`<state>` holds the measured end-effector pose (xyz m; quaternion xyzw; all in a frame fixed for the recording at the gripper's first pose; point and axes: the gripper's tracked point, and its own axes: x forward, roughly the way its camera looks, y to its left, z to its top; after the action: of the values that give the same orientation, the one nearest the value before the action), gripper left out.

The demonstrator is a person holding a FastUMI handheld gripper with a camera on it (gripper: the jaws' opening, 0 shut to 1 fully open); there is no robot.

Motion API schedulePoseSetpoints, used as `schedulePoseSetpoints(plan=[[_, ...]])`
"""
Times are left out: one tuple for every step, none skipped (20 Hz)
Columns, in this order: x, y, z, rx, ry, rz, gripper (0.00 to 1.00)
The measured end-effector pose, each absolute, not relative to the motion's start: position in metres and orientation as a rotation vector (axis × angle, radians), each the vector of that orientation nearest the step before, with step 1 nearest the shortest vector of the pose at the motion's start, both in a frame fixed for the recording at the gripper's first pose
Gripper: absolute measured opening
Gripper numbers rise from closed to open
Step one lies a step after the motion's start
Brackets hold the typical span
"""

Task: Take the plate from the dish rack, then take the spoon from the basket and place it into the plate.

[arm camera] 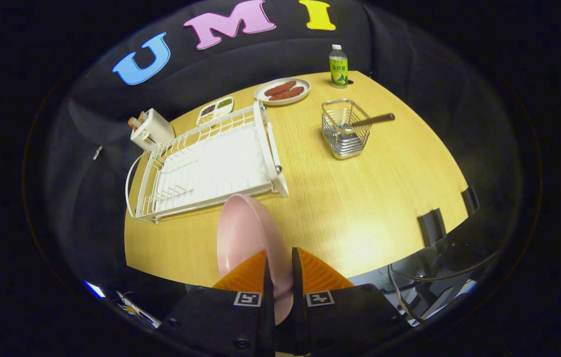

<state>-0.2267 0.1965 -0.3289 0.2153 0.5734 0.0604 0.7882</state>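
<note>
Plate (248, 233) on edge, pinched at rim by tool (279, 277) — lower flat onto bare bench (360, 208) near basket (344, 130), release gently.

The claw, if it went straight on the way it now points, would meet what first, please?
The claw is shut on the pink plate, held on edge above the table. Straight on, the plate's far rim points at the near corner of the white dish rack, probably the first contact, though depth is unclear.

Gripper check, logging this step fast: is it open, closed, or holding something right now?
Gripper: closed on the pink plate, holding it on edge above the table, clear of the dish rack.
</note>
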Motion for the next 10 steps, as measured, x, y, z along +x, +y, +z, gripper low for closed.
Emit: schedulePoseSetpoints(plan=[[-0.227,0.201,-0.340,0.482,1.247,0.129,0.18],[-0.228,0.202,-0.351,0.491,1.254,0.129,0.18],[-0.226,0.206,-0.354,0.519,1.258,0.146,0.18],[-0.222,0.212,-0.359,0.558,1.249,0.143,0.18],[-0.218,0.216,-0.365,0.582,1.250,0.145,0.18],[-0.214,0.219,-0.369,0.603,1.246,0.148,0.18],[-0.211,0.223,-0.374,0.624,1.252,0.147,0.18],[-0.212,0.223,-0.379,0.629,1.258,0.141,0.18],[-0.210,0.222,-0.385,0.617,1.263,0.133,0.20],[-0.209,0.220,-0.393,0.580,1.268,0.121,0.21]])
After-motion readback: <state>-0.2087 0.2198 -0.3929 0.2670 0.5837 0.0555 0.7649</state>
